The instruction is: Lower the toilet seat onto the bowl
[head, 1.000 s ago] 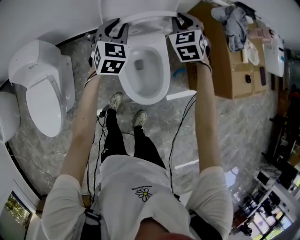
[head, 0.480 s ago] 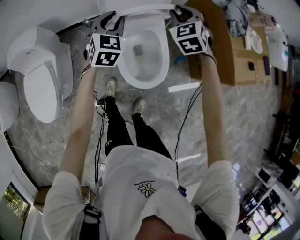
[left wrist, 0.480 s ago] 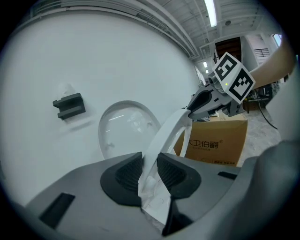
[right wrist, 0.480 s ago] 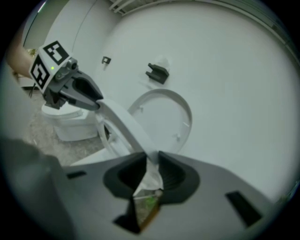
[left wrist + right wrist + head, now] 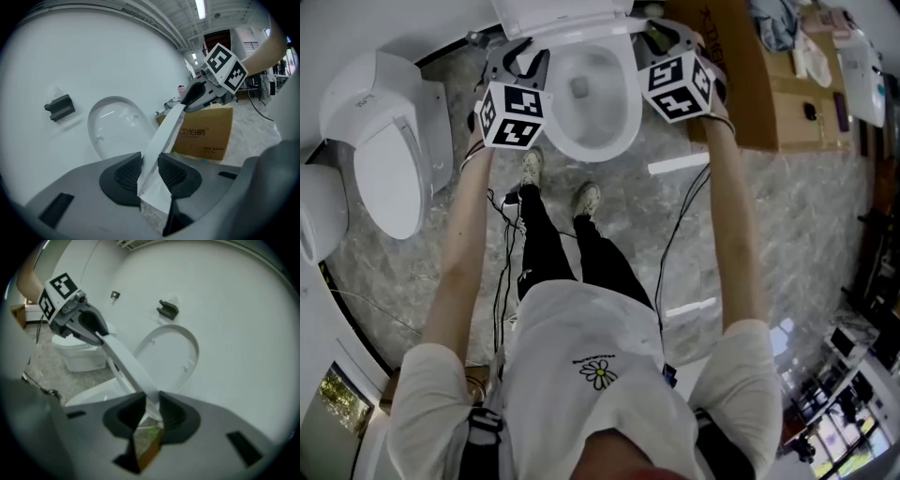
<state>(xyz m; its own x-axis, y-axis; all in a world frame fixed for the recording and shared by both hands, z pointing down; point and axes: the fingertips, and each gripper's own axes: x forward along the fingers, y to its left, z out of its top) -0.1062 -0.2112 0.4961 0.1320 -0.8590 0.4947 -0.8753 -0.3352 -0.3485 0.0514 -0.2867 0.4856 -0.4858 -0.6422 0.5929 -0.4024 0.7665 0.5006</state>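
The seat [image 5: 165, 136] hangs tilted above the bowl [image 5: 591, 153], part-way between the upright lid [image 5: 115, 126] on the far wall and the rim, and is not down on it. The left gripper [image 5: 150, 169] is clamped on the seat's left side, with the white edge filling the gap between its dark pads. Its jaws have just been widening, with that edge between them.

The right gripper [image 5: 151, 409] grips the right side the same way; the seat runs from its pads across to the left gripper, and its jaws have likewise just been widening around the edge.

In the head view both arms reach far forward, one on each side of the bowl; the person's shoes [image 5: 532, 169] stand on the marbled floor [image 5: 787, 216] just near of it. A second toilet [image 5: 384, 159] stands well apart at the left; a cardboard box [image 5: 759, 89] stands just right of the bowl. A small dark fitting [image 5: 59, 107] sits on the wall left of the lid.
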